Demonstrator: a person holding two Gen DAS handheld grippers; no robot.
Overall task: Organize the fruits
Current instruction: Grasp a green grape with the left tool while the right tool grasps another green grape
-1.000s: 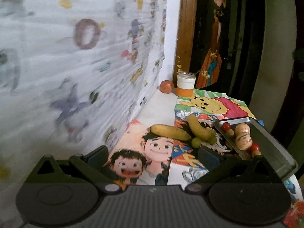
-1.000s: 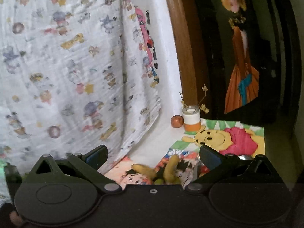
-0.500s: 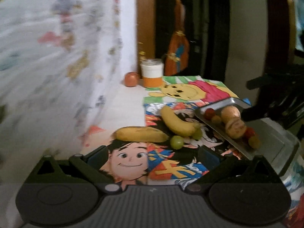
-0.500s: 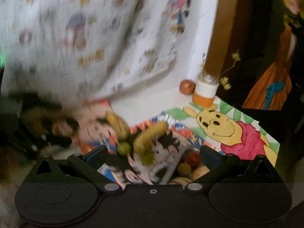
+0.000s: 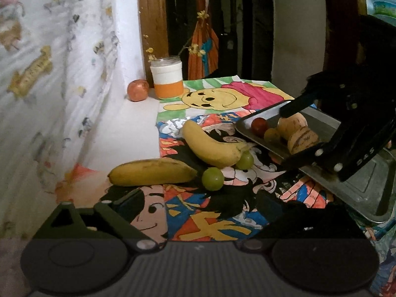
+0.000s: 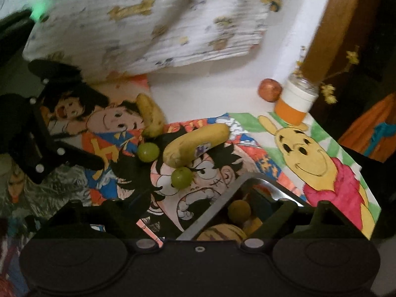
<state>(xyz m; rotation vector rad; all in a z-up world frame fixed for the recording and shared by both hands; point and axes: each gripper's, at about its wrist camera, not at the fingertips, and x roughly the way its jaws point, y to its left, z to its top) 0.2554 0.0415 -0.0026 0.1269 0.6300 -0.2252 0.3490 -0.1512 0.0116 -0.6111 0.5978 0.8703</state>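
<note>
On the cartoon mats lie two bananas, one near point(image 5: 151, 172) and one further back point(image 5: 212, 146), with two green grapes point(image 5: 212, 178) beside them. The metal tray point(image 5: 354, 185) on the right holds a red fruit point(image 5: 258, 125), a small yellow one and tan fruits point(image 5: 303, 138). My left gripper point(image 5: 198, 198) hangs low over the mat. Its jaws are closing with nothing between them, and the grape lies just ahead. My right gripper point(image 6: 198, 210) is over the tray's corner point(image 6: 222, 198). Its jaws are closing around the tan fruits without visibly pressing on them.
A reddish round fruit point(image 5: 137, 90) and a white-and-orange jar point(image 5: 168, 80) with dried flowers stand at the back by a wooden door frame. A patterned cloth point(image 5: 49, 74) hangs along the left. The tray reaches the table's right edge.
Both grippers have come down and rolled, ending closer to the fruit. The right gripper now reaches over the tray, and its jaws have narrowed.
</note>
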